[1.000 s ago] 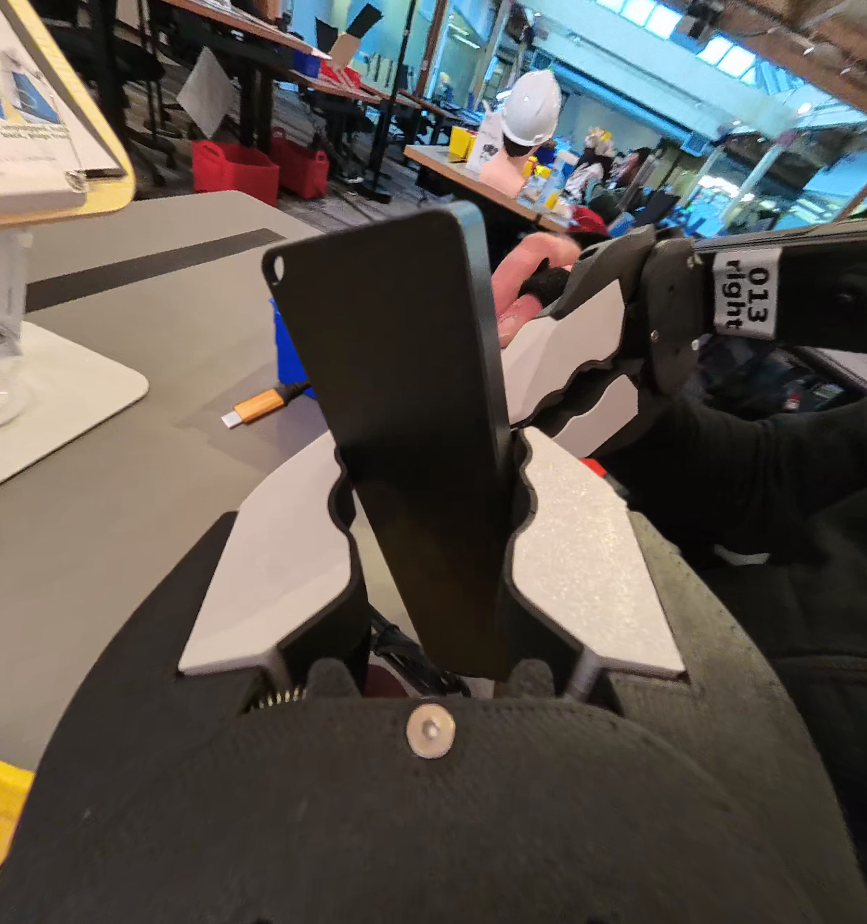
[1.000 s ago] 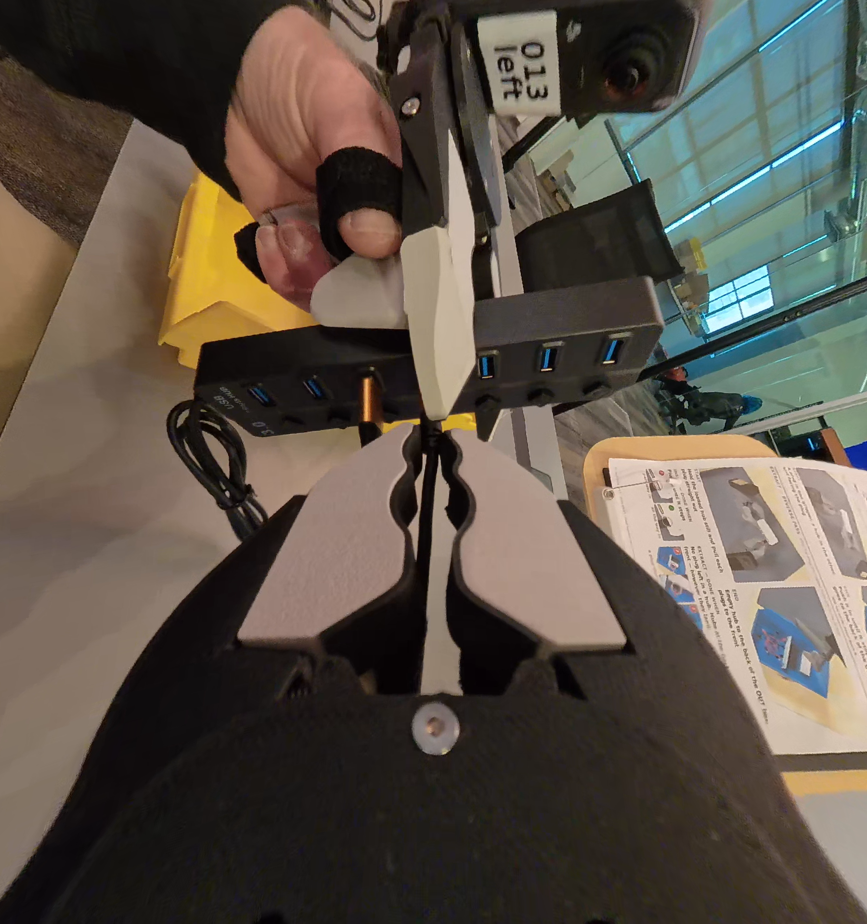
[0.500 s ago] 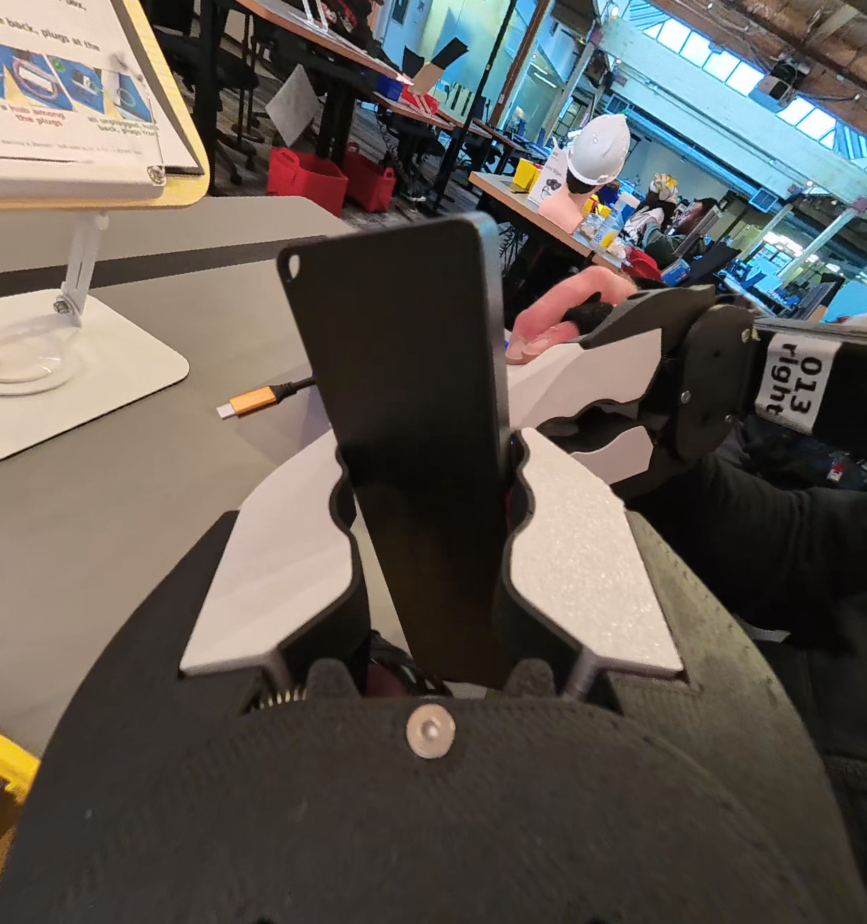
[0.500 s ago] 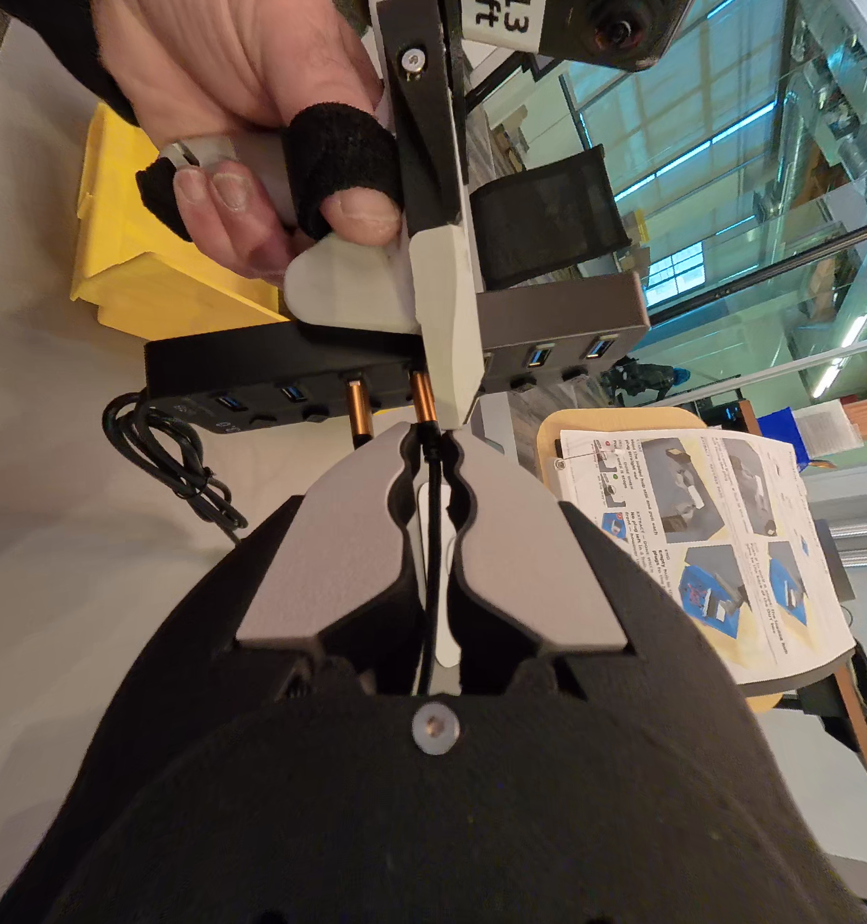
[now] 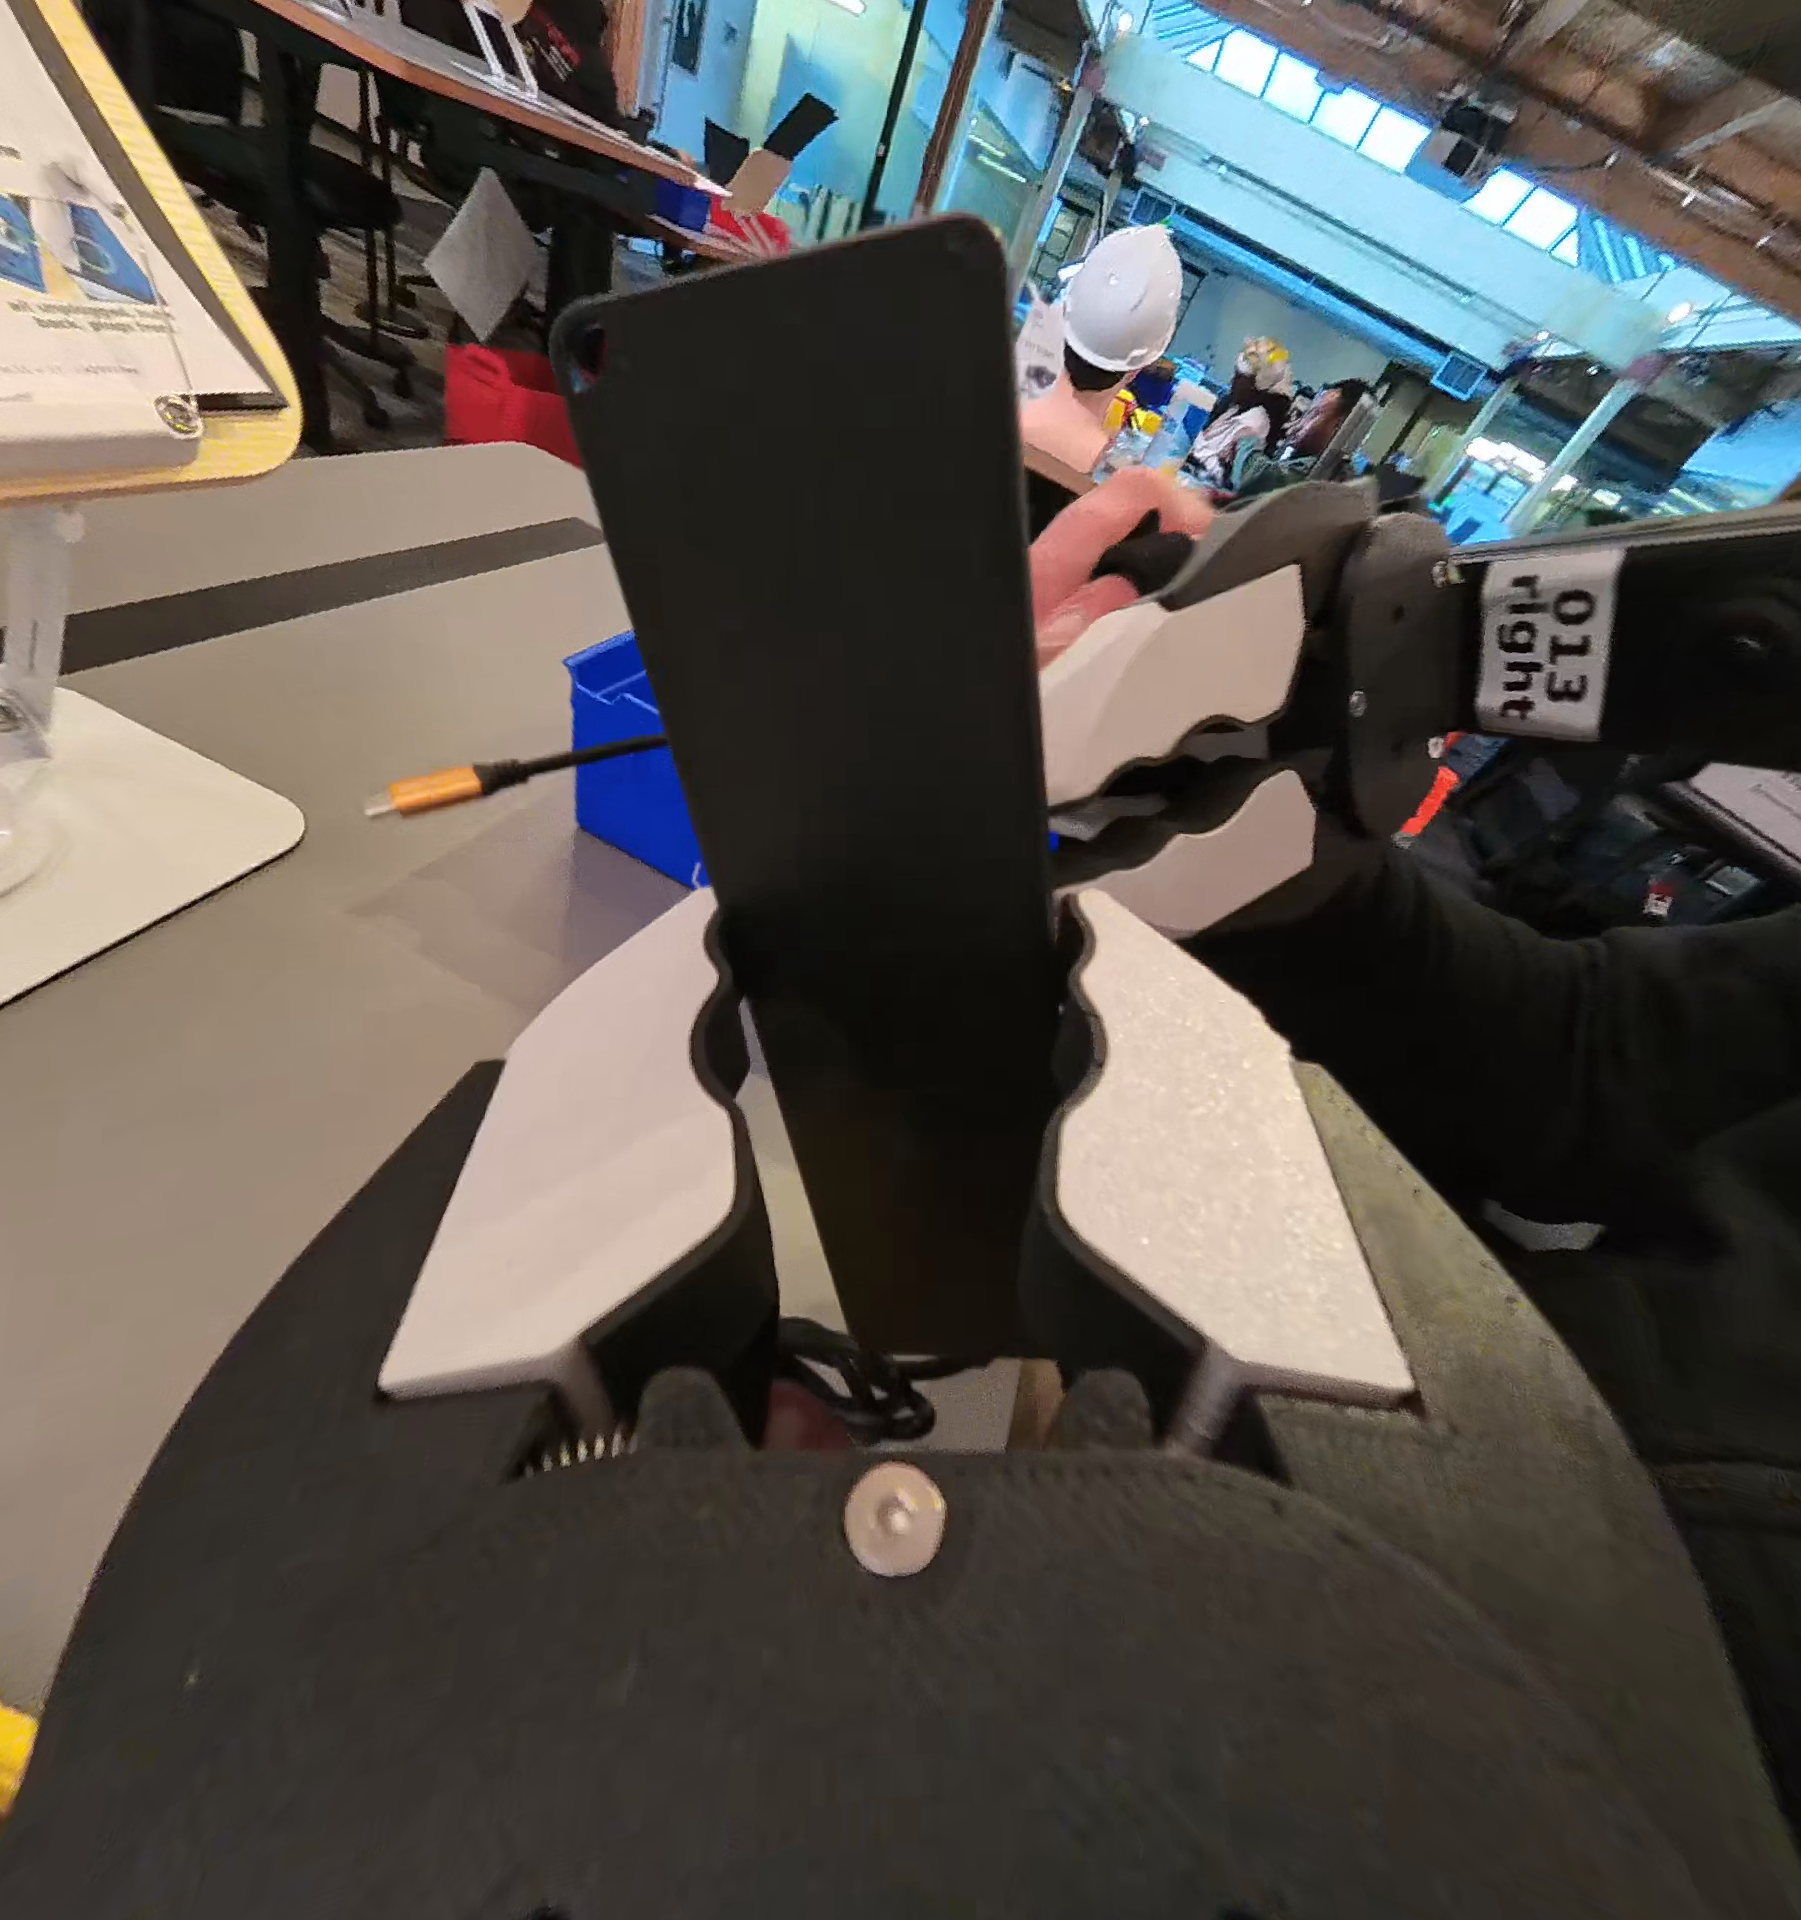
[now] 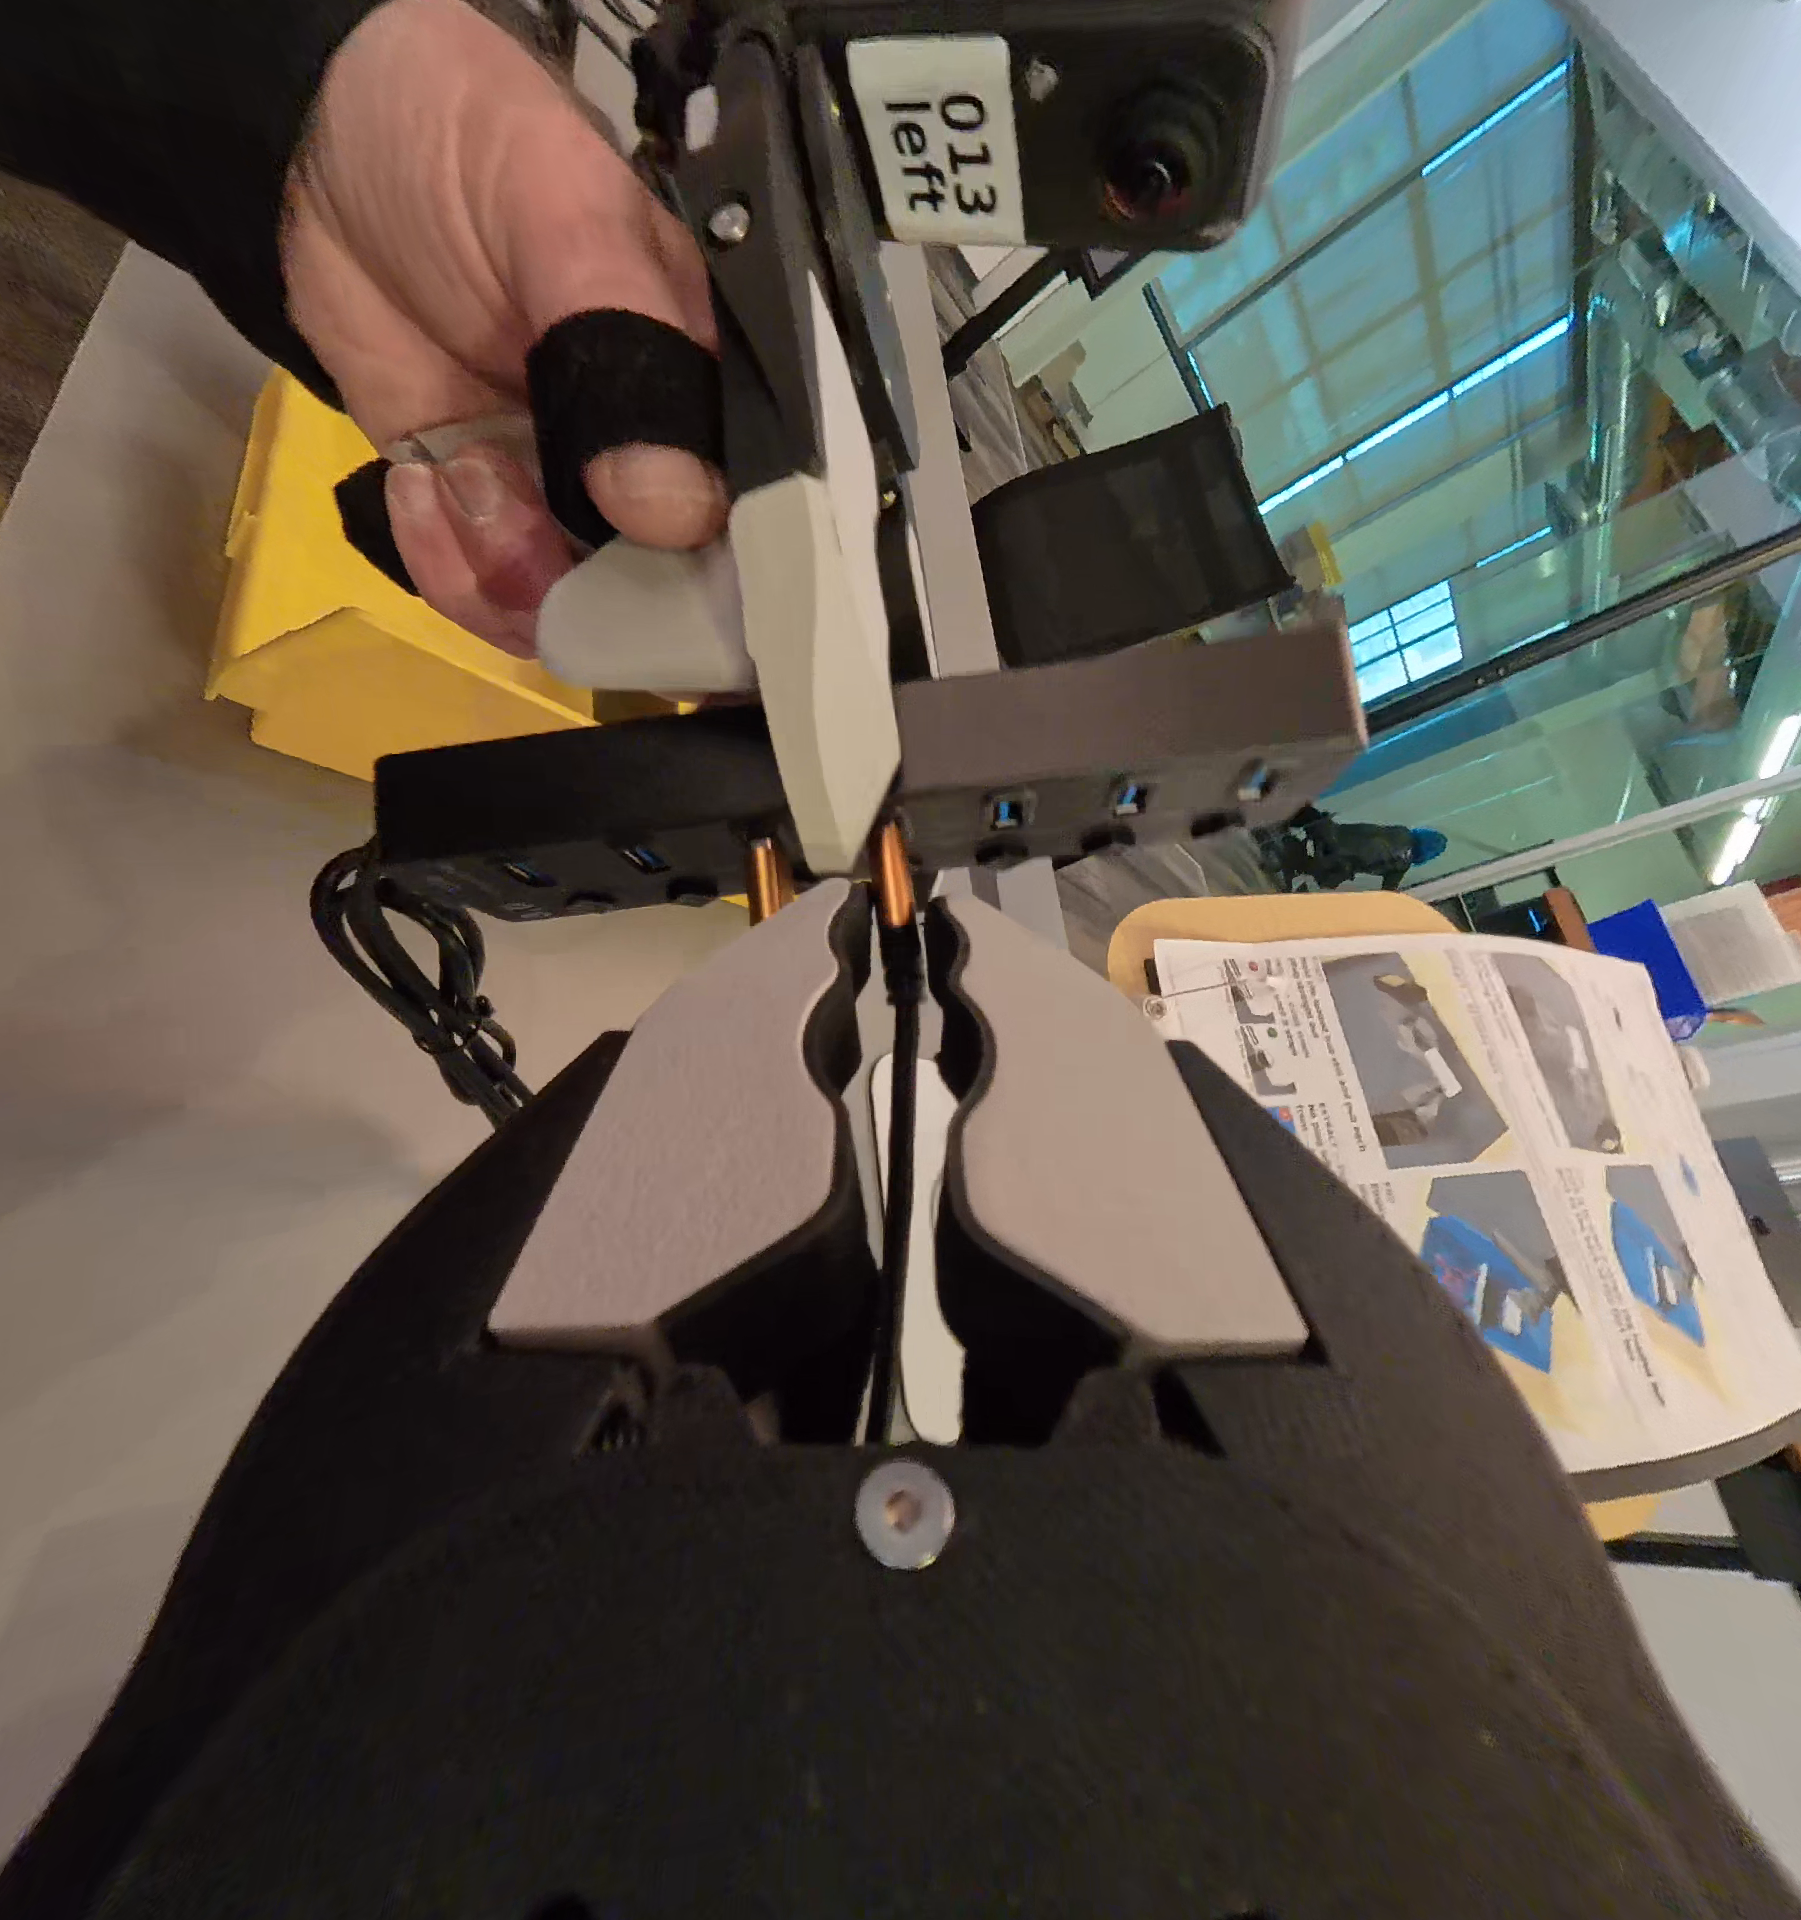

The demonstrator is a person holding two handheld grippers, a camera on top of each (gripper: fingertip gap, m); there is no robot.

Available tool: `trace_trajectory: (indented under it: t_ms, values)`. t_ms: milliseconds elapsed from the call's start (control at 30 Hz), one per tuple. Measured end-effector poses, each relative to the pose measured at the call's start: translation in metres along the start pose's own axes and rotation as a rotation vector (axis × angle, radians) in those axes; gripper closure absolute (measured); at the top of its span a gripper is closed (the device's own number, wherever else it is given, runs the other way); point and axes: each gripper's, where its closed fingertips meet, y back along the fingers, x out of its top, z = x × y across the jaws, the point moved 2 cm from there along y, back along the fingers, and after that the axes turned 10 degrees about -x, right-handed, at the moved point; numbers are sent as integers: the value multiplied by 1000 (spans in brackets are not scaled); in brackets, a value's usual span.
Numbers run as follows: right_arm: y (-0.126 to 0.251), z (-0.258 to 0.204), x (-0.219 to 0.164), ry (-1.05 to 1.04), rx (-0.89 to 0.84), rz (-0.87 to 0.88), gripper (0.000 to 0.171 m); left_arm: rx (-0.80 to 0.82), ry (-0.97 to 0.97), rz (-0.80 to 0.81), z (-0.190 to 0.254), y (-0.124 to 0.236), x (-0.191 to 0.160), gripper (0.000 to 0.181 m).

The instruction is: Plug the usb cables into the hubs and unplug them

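My left gripper [image 5: 891, 914] is shut on a black USB hub [image 5: 802, 623] and holds it upright above the grey table [image 5: 200, 1091]. In the right wrist view the hub [image 6: 1135, 727] lies crosswise with its ports facing me, and the left gripper [image 6: 823, 769] clamps its middle. Two orange USB plugs sit in ports: one [image 6: 891, 873] just past my right gripper's tips, one [image 6: 761, 878] to its left. My right gripper [image 6: 891, 914] stands slightly open, and the black cable runs loose through the gap. It also shows in the left wrist view [image 5: 1187, 764]. A third orange plug [image 5: 428, 795] lies on the table.
A blue bin [image 5: 626, 769] stands behind the hub. A yellow bin [image 6: 335, 623] sits beyond the left hand. An instruction sheet on a stand [image 6: 1447, 1143] is to the right, with its white base [image 5: 96, 831] on the table. The hub's own cable [image 6: 408, 977] coils at the left. The tips of both grippers are at nearly the same place.
The right gripper pushed the second orange plug into the hub beside the first. Its fingers have since parted and drawn back a little off the plug. The left gripper still holds the hub.
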Motion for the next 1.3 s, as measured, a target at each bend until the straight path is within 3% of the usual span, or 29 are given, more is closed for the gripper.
trace_trajectory:
  t_ms: [367,700,800,867,1000,1133,1300]
  values:
    - [-2,0,0,133,-45,-90,165,34,-18,19,4,-1,6,125]
    - [9,9,7,93,-22,-63,165,-16,-14,84,15,-4,15,126]
    - [28,39,-22,59,-87,-162,165,-20,69,243,6,31,38,126]
    - [43,60,-24,-18,-108,-137,165,75,-40,167,3,49,40,126]
    - [62,83,-44,-62,-155,-207,165,39,-101,154,14,40,46,126]
    - [97,116,-92,-239,-247,-273,164,3,-107,168,18,37,44,126]
    - [139,143,-123,-425,-334,-289,164,6,-102,187,14,44,48,126]
